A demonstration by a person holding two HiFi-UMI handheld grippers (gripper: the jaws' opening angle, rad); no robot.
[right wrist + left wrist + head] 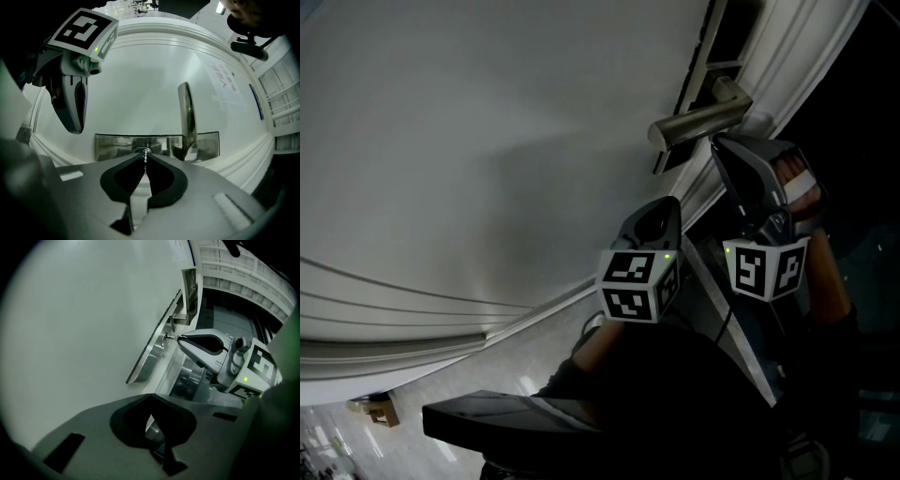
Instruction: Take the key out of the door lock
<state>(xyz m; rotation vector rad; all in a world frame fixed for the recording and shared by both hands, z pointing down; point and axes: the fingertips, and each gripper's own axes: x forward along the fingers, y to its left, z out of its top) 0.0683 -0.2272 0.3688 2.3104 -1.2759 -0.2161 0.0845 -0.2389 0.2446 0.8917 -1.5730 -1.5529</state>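
A white door carries a metal lock plate with a lever handle. The small key sticks out of the keyhole in that plate. My right gripper is shut on the key, its tips close to the plate. From the left gripper view, the right gripper's tips hold the key at the lock. My left gripper is shut on nothing and hangs back from the door, below and left of the right one.
The handle juts out just above the right gripper. Raised moulding runs along the door. The door's edge and a dark gap lie to the right. A person's hand holds the right gripper.
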